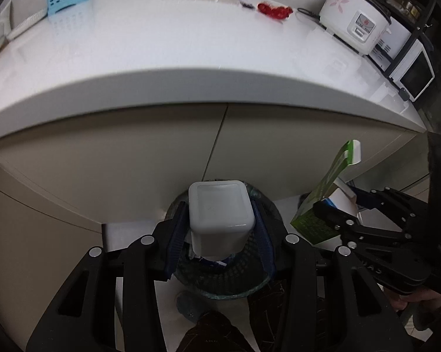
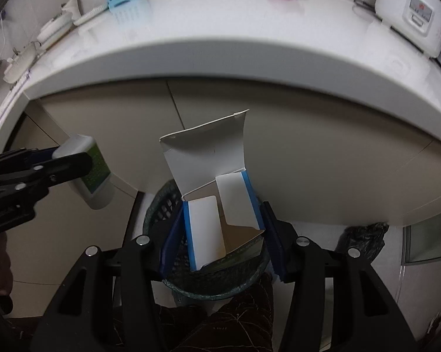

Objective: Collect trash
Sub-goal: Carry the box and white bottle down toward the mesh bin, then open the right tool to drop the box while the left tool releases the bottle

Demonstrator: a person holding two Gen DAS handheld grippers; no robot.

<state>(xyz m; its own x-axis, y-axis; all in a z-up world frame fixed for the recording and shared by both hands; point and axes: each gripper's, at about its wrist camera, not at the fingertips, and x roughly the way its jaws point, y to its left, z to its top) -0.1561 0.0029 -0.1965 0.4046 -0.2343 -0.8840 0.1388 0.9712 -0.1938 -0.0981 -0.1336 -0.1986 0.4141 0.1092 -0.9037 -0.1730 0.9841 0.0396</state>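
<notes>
While gripped, white square bottle (image 1: 221, 211), open-flapped carton (image 2: 217, 199), above bin (image 2: 197, 284)

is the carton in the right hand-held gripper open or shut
Open. The carton in the right hand-held gripper has its top flaps spread upward, and its brown inside shows, above the bin.
</notes>
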